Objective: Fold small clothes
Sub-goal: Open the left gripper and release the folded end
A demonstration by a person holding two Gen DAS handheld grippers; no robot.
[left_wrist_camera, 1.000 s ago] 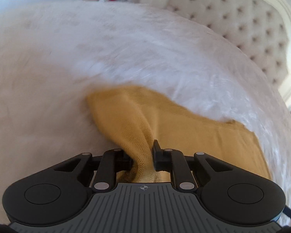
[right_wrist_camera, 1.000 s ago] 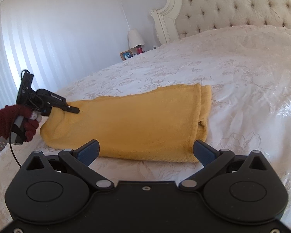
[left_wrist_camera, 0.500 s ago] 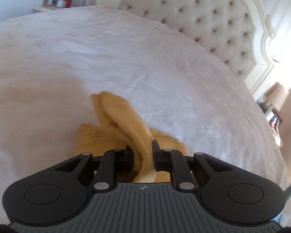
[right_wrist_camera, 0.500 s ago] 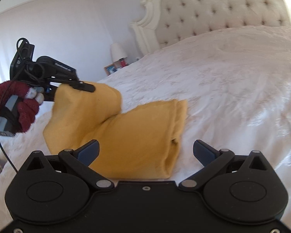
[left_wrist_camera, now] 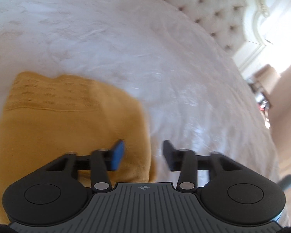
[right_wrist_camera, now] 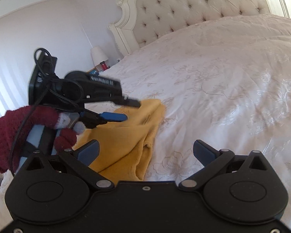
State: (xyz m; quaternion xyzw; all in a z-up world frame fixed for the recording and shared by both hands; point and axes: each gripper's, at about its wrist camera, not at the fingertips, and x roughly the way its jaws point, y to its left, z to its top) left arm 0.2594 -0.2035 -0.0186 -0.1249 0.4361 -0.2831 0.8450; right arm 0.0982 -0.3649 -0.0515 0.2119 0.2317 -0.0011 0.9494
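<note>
A wide bed (right_wrist_camera: 232, 73) under a white, flower-patterned cover is seen before one cream tufted headboard (right_wrist_camera: 194, 5). One mustard-yellow knitted garment (right_wrist_camera: 130, 141) is laid folded on the cover near the bed's edge, its patterned band (left_wrist_camera: 52, 93) turned away from the left wrist camera. The left gripper (left_wrist_camera: 143, 154), held in one dark red knitted glove (right_wrist_camera: 13, 136), is shown spread just above the garment's folded edge, nothing pinched between its two fingers. The right gripper (right_wrist_camera: 145, 151) is likewise spread wide, low over the cover beside the garment. One small lamp (right_wrist_camera: 99, 55) is seen on the far bedside. White lettering on the left gripper's body is too blurred to be read.
</note>
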